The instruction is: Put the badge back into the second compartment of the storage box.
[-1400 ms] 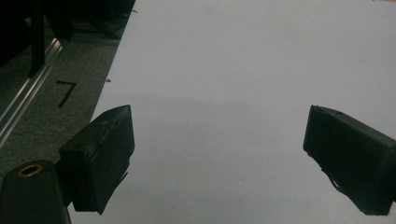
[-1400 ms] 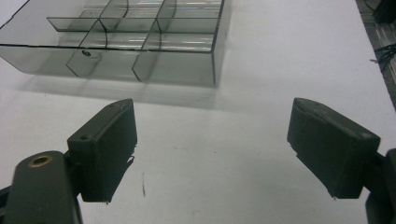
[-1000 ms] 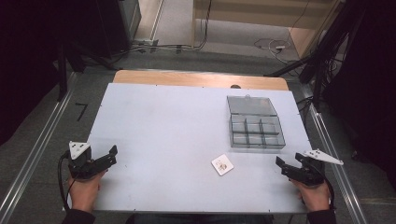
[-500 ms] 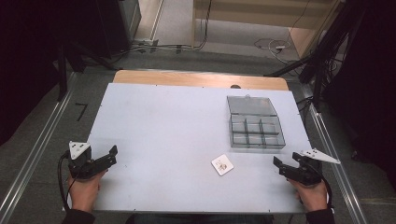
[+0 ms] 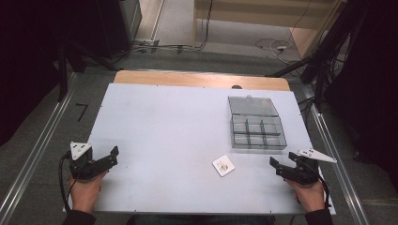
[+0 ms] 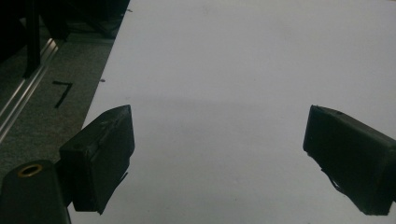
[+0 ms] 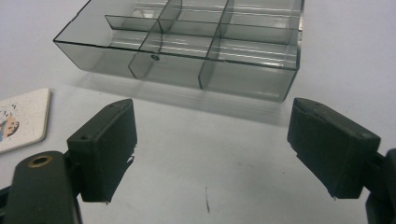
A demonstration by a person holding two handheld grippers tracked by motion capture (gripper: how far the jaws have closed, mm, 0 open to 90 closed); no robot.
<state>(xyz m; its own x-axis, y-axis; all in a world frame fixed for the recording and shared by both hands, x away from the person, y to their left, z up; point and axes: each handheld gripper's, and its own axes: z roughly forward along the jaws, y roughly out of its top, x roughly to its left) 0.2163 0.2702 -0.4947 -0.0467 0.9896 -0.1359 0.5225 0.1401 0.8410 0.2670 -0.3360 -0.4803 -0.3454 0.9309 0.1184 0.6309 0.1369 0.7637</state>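
Nearest the person, two hands enter from the bottom edge of the high view, each holding a two-jaw gripper over the near part of the white table [image 5: 178, 117]. Left gripper [image 5: 111, 155]: held by the left hand [image 5: 86, 190] at the table's near left corner, jaws apart and holding nothing; a grey three-cornered plate [image 5: 80, 150] sits on top of it and a black cable trails from its rear. In the left gripper view the two black jaws stand wide apart over bare white tabletop, with the table's left edge and a strip of grey floor [image 6: 42, 116] beside the left-hand jaw. Right gripper [image 5: 281, 166]: held by the right hand [image 5: 309, 197] at the near right corner, jaws likewise apart and holding nothing, with its own grey plate [image 5: 317, 155] on top.

Just beyond and to the left of the right gripper lies a small white square card [image 5: 223, 165] with a coloured print, flat on the table; in the right gripper view it appears beside the left-hand jaw. Farther ahead of the right gripper stands a clear grey plastic compartment box [image 5: 257, 132], divided into cells, its lid [image 5: 252, 106] folded open behind it. In the right gripper view the box [image 7: 187, 44] lies directly ahead, apart from both jaws.

Beyond the table's far wooden edge [image 5: 202, 79], cables run across the floor.
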